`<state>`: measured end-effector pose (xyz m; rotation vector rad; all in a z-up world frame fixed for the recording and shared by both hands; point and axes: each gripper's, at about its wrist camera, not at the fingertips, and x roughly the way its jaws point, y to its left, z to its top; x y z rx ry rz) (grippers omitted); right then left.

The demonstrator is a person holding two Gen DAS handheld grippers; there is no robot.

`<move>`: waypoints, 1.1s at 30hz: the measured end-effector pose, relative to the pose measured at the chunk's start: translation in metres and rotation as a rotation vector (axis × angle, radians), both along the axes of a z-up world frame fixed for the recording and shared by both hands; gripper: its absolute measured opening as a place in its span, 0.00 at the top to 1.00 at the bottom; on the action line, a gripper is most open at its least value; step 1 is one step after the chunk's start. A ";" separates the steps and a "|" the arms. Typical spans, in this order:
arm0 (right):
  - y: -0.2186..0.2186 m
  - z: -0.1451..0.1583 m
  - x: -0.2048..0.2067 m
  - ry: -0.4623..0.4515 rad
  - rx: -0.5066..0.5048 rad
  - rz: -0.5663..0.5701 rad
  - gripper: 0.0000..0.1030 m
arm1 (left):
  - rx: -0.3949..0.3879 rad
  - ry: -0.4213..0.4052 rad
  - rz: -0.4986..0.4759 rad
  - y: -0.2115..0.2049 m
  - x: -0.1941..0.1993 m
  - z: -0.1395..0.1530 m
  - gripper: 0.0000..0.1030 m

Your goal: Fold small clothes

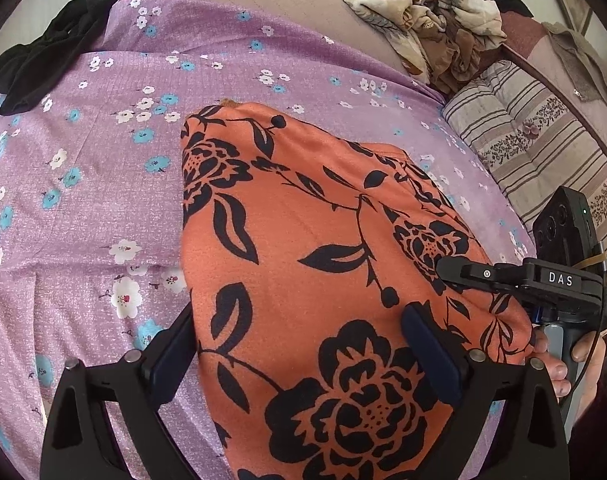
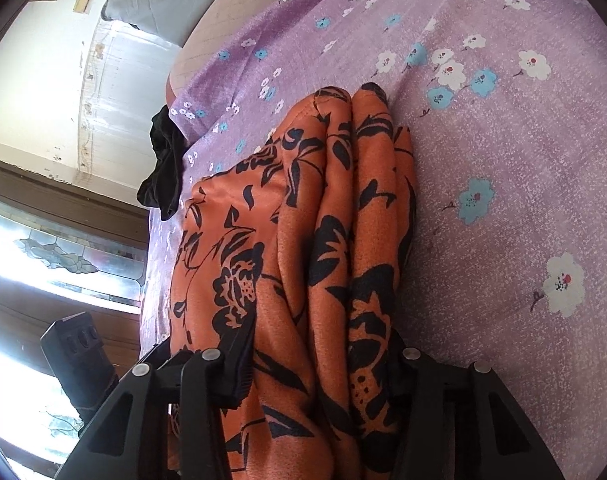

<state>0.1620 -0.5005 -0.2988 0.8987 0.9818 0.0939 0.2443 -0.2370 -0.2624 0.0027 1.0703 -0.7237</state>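
One orange garment [image 1: 315, 248] printed with black flowers and leaves lies on a bed covered by a purple sheet [image 1: 103, 184] scattered with small white and blue blossoms. The garment is folded into a thick, roughly oblong bundle; in the right wrist view its edge shows several stacked layers, rounded at the folds [image 2: 343, 200]. The cloth looks soft with a slight sheen, and its top face lies fairly smooth.

Two hand-held grippers are at the garment. The left hand-held gripper [image 1: 299, 344] stands wide open over the near end of the bundle, one finger at the garment's left edge and the other resting on top of the cloth; the pads do not pinch it. The right hand-held gripper [image 2: 323, 376] has its jaws partly closed around the layered edge, with the folded cloth bunched between the fingers, and it appears to have hold of the layers. In the left wrist view the same gripper [image 1: 455, 270] reaches in from the right with its tip on the garment's right side, and a person's hand [image 1: 567, 360] grips its handle.

Elsewhere on the bed there are three other items of cloth: one black garment [image 1: 47, 52] crumpled at the far left edge of the sheet, one heap of beige and brown floral fabric [image 1: 431, 16] at the far right, and one striped cushion [image 1: 535, 144] with a floral band beside the sheet.
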 end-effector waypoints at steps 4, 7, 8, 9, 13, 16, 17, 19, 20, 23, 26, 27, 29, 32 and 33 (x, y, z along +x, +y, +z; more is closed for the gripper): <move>0.010 0.010 0.001 -0.022 -0.059 0.005 0.59 | -0.038 0.010 0.033 0.009 0.004 0.007 0.36; 0.018 0.020 0.002 -0.047 -0.100 0.010 0.60 | -0.061 -0.001 0.038 0.014 0.006 0.014 0.52; 0.021 0.023 0.002 -0.051 -0.112 0.010 0.61 | -0.069 -0.005 0.038 0.015 0.006 0.017 0.55; 0.023 0.026 0.003 -0.057 -0.124 0.010 0.61 | -0.074 -0.012 0.037 0.015 0.005 0.020 0.57; 0.035 0.039 0.002 -0.102 -0.165 0.016 0.62 | -0.076 -0.045 0.038 0.018 0.001 0.032 0.63; 0.045 0.052 0.000 -0.147 -0.189 0.026 0.62 | -0.091 -0.075 0.052 0.026 -0.003 0.048 0.64; 0.049 0.056 0.000 -0.164 -0.198 0.032 0.62 | -0.093 -0.091 0.057 0.030 -0.005 0.055 0.64; 0.058 0.065 -0.002 -0.204 -0.213 0.046 0.62 | -0.095 -0.128 0.068 0.039 -0.009 0.069 0.64; 0.062 0.069 -0.003 -0.225 -0.215 0.051 0.62 | -0.094 -0.146 0.075 0.043 -0.012 0.076 0.64; 0.074 0.080 -0.006 -0.276 -0.206 0.064 0.62 | -0.083 -0.183 0.097 0.058 -0.020 0.090 0.64; 0.089 0.084 -0.006 -0.303 -0.192 0.081 0.62 | -0.081 -0.207 0.113 0.075 -0.027 0.097 0.64; 0.093 0.084 -0.006 -0.308 -0.183 0.085 0.62 | -0.076 -0.211 0.117 0.080 -0.030 0.098 0.64; 0.103 0.085 -0.009 -0.312 -0.182 0.096 0.62 | -0.071 -0.214 0.123 0.089 -0.034 0.098 0.64; 0.116 0.083 -0.013 -0.309 -0.181 0.107 0.62 | -0.056 -0.211 0.132 0.101 -0.039 0.093 0.64; 0.120 0.081 -0.013 -0.304 -0.180 0.108 0.62 | -0.051 -0.207 0.133 0.104 -0.040 0.091 0.64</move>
